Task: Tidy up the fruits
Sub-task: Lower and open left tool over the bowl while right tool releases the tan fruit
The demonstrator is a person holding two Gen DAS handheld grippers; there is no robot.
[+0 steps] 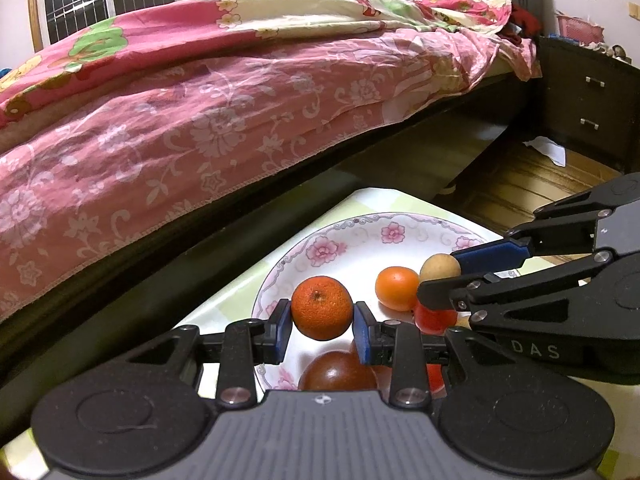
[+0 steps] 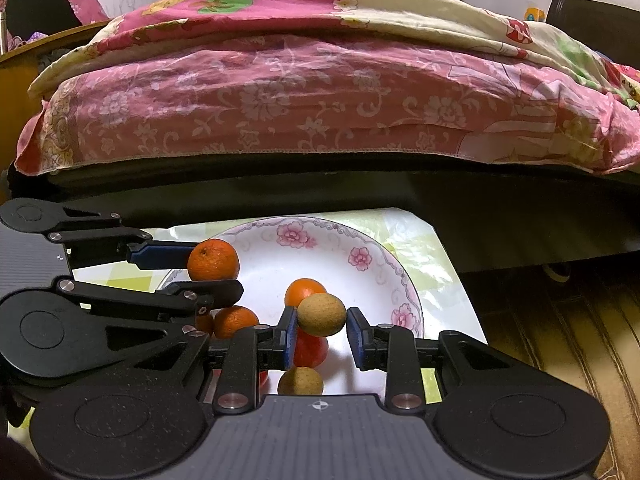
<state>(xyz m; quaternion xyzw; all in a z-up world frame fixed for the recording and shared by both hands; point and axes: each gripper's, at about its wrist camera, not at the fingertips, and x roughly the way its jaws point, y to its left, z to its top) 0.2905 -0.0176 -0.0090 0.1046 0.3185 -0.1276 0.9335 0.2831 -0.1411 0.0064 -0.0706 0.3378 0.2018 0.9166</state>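
Observation:
My left gripper (image 1: 322, 326) is shut on a rough orange tangerine (image 1: 322, 307) and holds it above the white flowered plate (image 1: 344, 240). It shows at the left of the right wrist view (image 2: 212, 270) too. My right gripper (image 2: 322, 332) is shut on a small tan round fruit (image 2: 321, 314) above the plate (image 2: 360, 236); the left wrist view shows it (image 1: 440, 268) at the right. On the plate lie a smooth orange (image 1: 397, 288), a dark red fruit (image 1: 338, 372), red fruits (image 2: 311, 350), another orange (image 2: 235, 322) and a second tan fruit (image 2: 301, 381).
The plate stands on a low table with a pale green and white checked cover (image 2: 420, 248). A bed with a pink floral quilt (image 1: 180, 120) stands close behind it. A dark nightstand (image 1: 588, 96) and wooden floor (image 1: 516, 184) are at the right.

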